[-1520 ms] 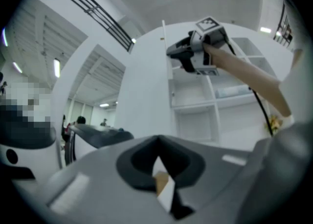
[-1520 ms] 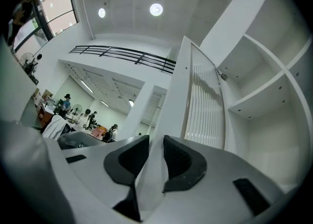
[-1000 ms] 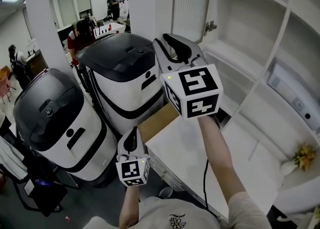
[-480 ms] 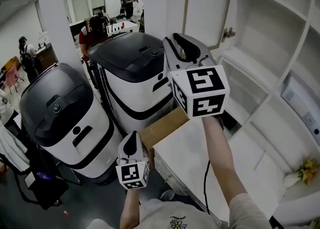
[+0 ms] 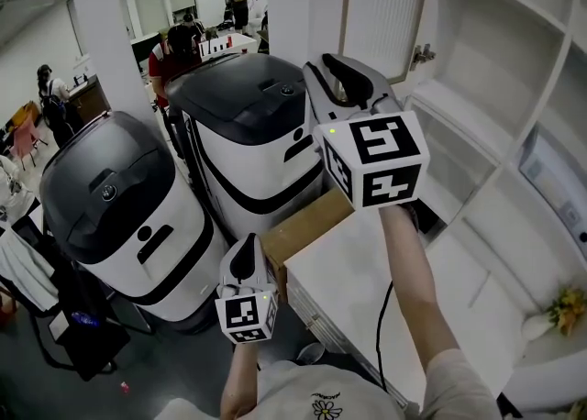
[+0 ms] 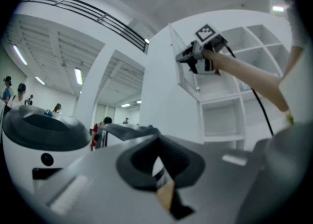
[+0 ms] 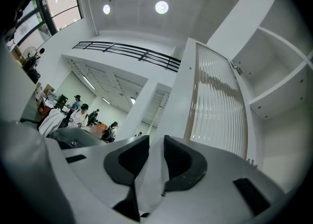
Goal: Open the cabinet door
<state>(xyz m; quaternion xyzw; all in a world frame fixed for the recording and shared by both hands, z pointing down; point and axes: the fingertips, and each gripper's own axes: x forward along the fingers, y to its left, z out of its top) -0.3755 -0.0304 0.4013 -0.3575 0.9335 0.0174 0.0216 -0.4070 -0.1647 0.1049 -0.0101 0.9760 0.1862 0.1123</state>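
**A:** Right gripper (image 7: 156,145): jaws set on the white free edge of the cabinet door (image 5: 381,5), low near its corner. They've just eased a shade wider, with the edge between them. The door stands swung well out from the shelves (image 5: 477,60), hinge (image 5: 422,54) on the cabinet side.

**B:** Risk?

**A:** The bite looks shallow, by my read. Any more slack and the edge slides out, and the door could drift back on its hinge. Pull off the hinge's arc and the edge twists in the pads, or the hinge takes the strain.

**B:** Anything to hit?

**A:** A black-topped white machine (image 5: 248,125) sits below and beside the door's free edge. A wider swing may bring the gripper close to it. Can't judge the gap.

**B:** Pose?

**A:** Right forearm (image 5: 413,262) is stretched up and out over the white counter (image 5: 358,290), gripper tipped a little above level. Left gripper (image 6: 157,145) is low by the cardboard box (image 5: 307,226), level, jaws drawn together on nothing.
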